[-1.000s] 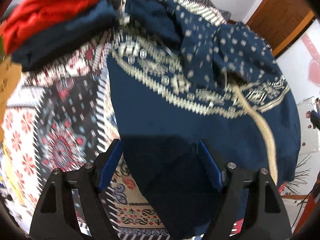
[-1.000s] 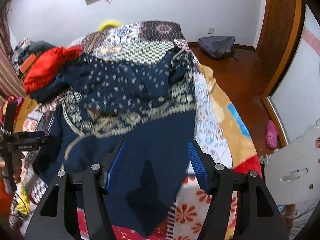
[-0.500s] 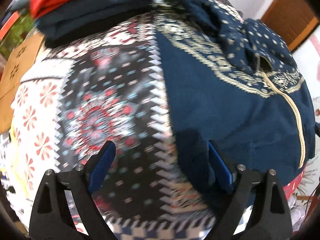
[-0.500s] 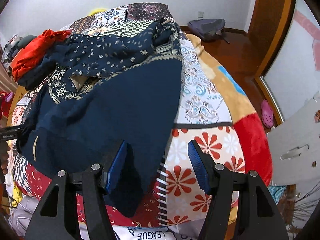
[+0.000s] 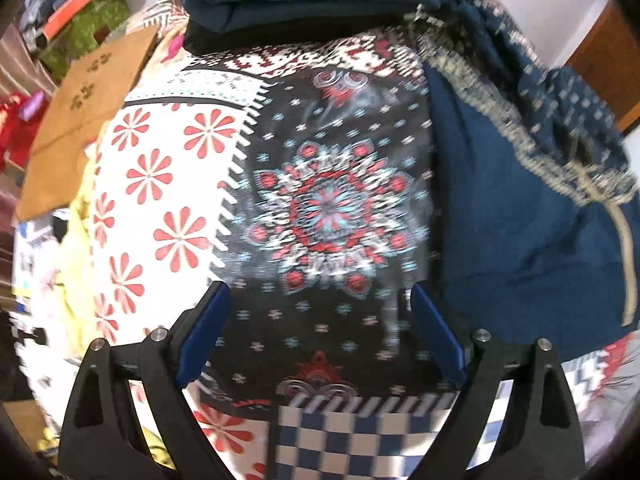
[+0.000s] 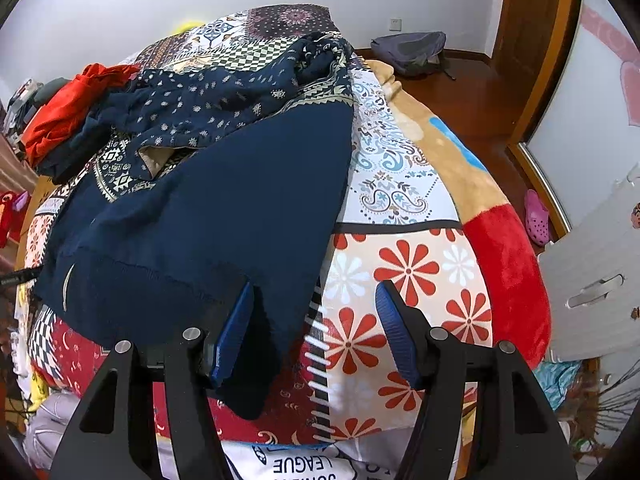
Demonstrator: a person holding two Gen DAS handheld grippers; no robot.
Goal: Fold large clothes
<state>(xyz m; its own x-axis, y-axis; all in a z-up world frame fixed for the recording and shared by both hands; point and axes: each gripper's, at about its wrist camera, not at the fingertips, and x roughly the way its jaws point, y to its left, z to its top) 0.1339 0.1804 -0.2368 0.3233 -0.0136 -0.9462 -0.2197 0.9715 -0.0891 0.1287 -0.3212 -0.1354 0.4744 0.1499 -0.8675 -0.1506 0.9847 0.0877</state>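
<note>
A large navy garment (image 6: 220, 220) with a cream-patterned band and a dotted upper part (image 6: 220, 108) lies spread on the patchwork bedspread (image 6: 400, 272), its top bunched up. My right gripper (image 6: 314, 296) hangs open over the garment's lower right corner. That dark edge lies between the jaws near the left finger (image 6: 234, 328), and no pad presses on it. In the left wrist view the garment (image 5: 500, 220) sits to the right. My left gripper (image 5: 318, 300) stands wide open above the bare mandala patch (image 5: 320, 208), holding nothing.
A stack of folded clothes (image 5: 300, 4), navy with red on top, rests at the bed's far left side. A cardboard box (image 5: 88, 104) stands beside the bed. An orange and red blanket (image 6: 460, 168) hangs off the right edge. A backpack (image 6: 412, 50) and a pink slipper (image 6: 536, 216) lie on the floor.
My left gripper has slid left off the navy garment onto bare bedspread, and its jaws stand wider. My right gripper came down toward the garment's lower right corner, then held still.
</note>
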